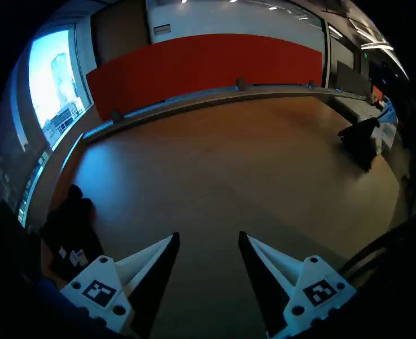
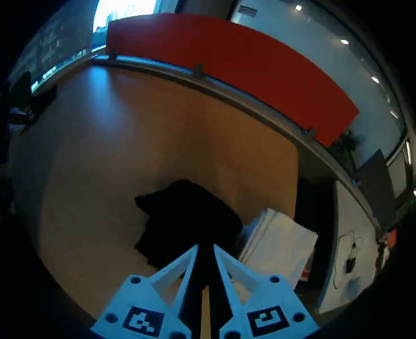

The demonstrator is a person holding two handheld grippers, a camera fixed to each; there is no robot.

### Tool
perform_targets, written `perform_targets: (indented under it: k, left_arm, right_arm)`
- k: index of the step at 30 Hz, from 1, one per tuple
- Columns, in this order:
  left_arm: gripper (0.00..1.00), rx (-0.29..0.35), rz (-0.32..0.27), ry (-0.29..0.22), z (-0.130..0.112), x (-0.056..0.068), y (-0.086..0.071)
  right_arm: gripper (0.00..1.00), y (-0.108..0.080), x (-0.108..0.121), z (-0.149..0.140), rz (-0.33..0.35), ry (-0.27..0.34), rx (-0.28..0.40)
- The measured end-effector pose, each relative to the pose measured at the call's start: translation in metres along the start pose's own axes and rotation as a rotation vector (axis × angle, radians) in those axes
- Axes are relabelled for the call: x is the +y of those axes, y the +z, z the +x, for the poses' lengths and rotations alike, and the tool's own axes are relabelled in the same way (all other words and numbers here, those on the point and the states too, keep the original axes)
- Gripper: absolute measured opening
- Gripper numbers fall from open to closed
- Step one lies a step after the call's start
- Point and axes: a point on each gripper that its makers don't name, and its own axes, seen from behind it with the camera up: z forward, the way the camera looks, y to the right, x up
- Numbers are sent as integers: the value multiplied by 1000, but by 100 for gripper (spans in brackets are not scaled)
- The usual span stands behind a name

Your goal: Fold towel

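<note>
A crumpled black towel (image 2: 185, 220) lies on the wooden table (image 2: 123, 141) in the right gripper view. My right gripper (image 2: 205, 248) has its fingers drawn together at the towel's near edge, with dark cloth pinched at the tips. In the left gripper view, my left gripper (image 1: 208, 237) stands open over bare wood with nothing between its fingers. The black towel (image 1: 359, 141) shows there as a small dark heap far off at the right.
A stack of folded white towels (image 2: 278, 243) sits just right of the black one. A dark bundle with white tags (image 1: 69, 231) lies at the table's left edge. A red partition (image 1: 208, 68) runs along the far side, with windows (image 1: 55, 85) at left.
</note>
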Motion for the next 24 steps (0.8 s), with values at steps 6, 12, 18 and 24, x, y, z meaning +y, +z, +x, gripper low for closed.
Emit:
perform_targets:
  k: [6,12,18,24]
  left_arm:
    - [76,7,5,-1,1,-2,-3]
    - [76,9,9,-6,1,-5,-6]
    - [76,1,15,1,-4,-7,-9]
    - [76,-9,22,5,-8,-8,-11]
  right_arm:
    - [4,-1,-1,-3,-5,6,-4]
    - [4,3,-1,-21,-10,20,-37]
    - [4,12,-1,-50,-13,53,-85]
    - [4,24,3,-78,-19,99,-134]
